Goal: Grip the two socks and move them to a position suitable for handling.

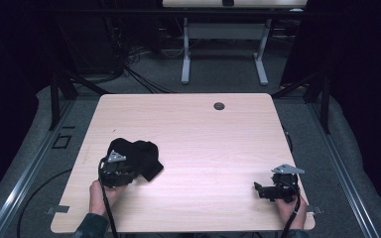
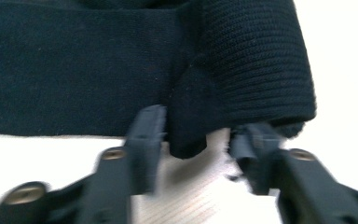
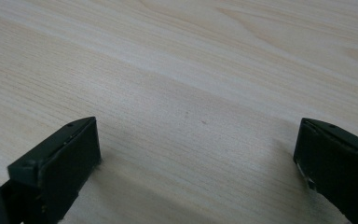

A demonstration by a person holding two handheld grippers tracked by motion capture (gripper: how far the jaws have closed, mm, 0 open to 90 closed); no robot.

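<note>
Black knit cloth (image 2: 121, 70) lies bunched on the tabletop (image 1: 203, 129) right at our left tongs (image 2: 198, 135), whose jaws stand part open with a fold of it hanging between them. Our right tongs (image 3: 198, 154) rest well apart from the cloth, jaws spread wide over bare wood.

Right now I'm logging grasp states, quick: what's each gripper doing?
Left gripper: open, jaws either side of a fold of the black knit cloth, not clamped.
Right gripper: open, empty, over bare table.
</note>
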